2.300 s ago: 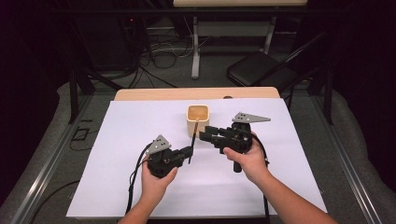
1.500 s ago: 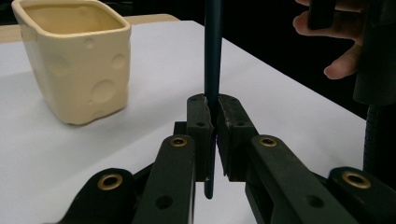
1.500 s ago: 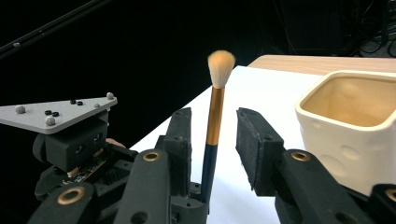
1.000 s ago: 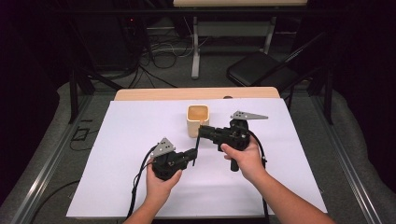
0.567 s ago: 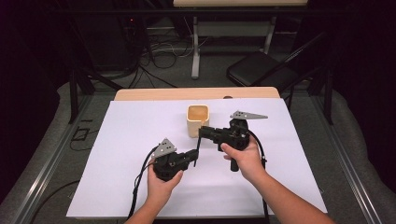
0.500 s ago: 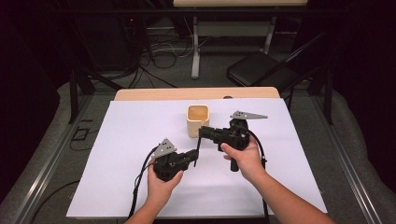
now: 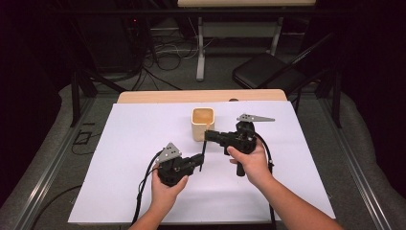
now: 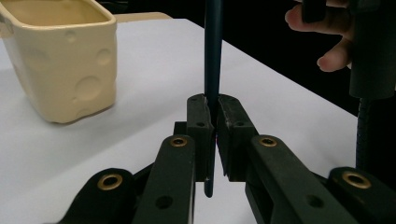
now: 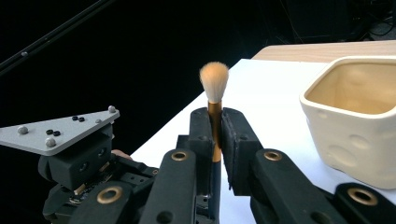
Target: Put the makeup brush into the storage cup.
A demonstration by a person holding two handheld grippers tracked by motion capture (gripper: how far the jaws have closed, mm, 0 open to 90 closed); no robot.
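A makeup brush (image 7: 204, 151) with a dark handle (image 8: 214, 56) and tan bristles (image 9: 214, 79) stands upright over the white sheet, just in front of a cream square cup (image 7: 203, 123). My left gripper (image 7: 200, 161) is shut on the lower handle; in the left gripper view (image 8: 212, 121) its pads press the handle near the bottom end. My right gripper (image 7: 209, 135) has just been closing and is now shut on the brush just below the bristles, at the copper ferrule (image 9: 215, 126). The cup (image 8: 60, 60) (image 9: 359, 135) has round dimples and stands upright.
A white sheet (image 7: 134, 143) covers the table, with a wooden strip (image 7: 158, 97) along the far edge. A black chair (image 7: 268, 72) and table legs stand behind. In the right gripper view, the left gripper's grey plate (image 9: 56, 130) sits close below.
Since the earliest frame the right gripper has swung left onto the top of the brush and the left hand has shifted slightly nearer me. Over the last second both hands hold still.
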